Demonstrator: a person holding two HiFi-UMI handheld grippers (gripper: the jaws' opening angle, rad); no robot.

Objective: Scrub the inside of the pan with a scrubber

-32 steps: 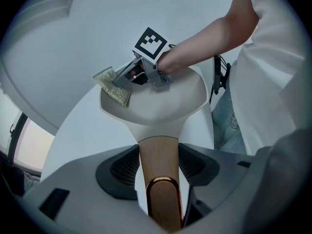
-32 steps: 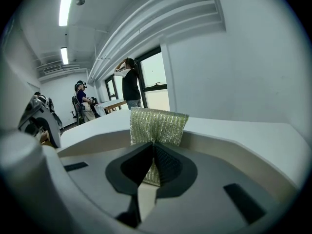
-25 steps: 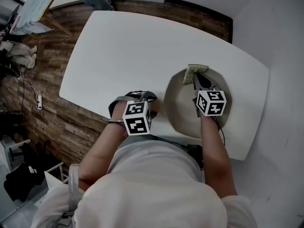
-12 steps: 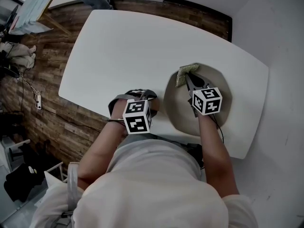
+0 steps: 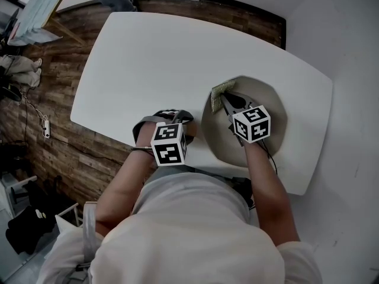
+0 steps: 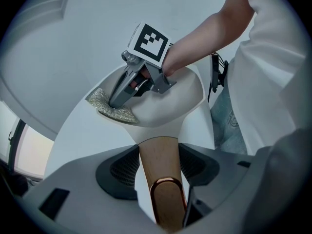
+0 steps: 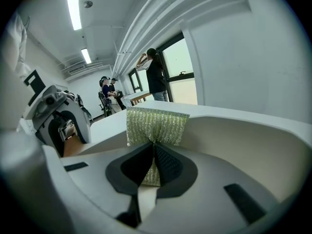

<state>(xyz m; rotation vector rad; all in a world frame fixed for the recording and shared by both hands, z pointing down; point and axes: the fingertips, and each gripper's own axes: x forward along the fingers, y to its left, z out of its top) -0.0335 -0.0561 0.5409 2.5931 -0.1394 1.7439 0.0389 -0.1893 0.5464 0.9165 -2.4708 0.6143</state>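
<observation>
A cream pan [image 5: 273, 110] sits on the white table [image 5: 154, 58] near its front right. Its wooden handle [image 6: 158, 172], tipped with a copper loop, lies between the jaws of my left gripper [image 5: 180, 129], which is shut on it and pointing steeply down. My right gripper [image 5: 225, 101] is shut on a green scrubber [image 5: 222, 90]. It holds the scrubber against the pan's inner wall at the far left of the bowl. In the left gripper view the scrubber [image 6: 113, 108] rests on the pan's rim. In the right gripper view the scrubber [image 7: 156, 125] sticks up from the closed jaws, beside the pan wall [image 7: 243, 145].
The table's front edge runs just below the pan, right by the person's body. Wooden floor [image 5: 47, 99] lies to the left with a power strip and clutter. People stand far off by a window [image 7: 155, 74].
The right gripper has swept the scrubber leftward along the pan's far inner wall, from the top to the upper left. The left gripper has kept still on the handle.
</observation>
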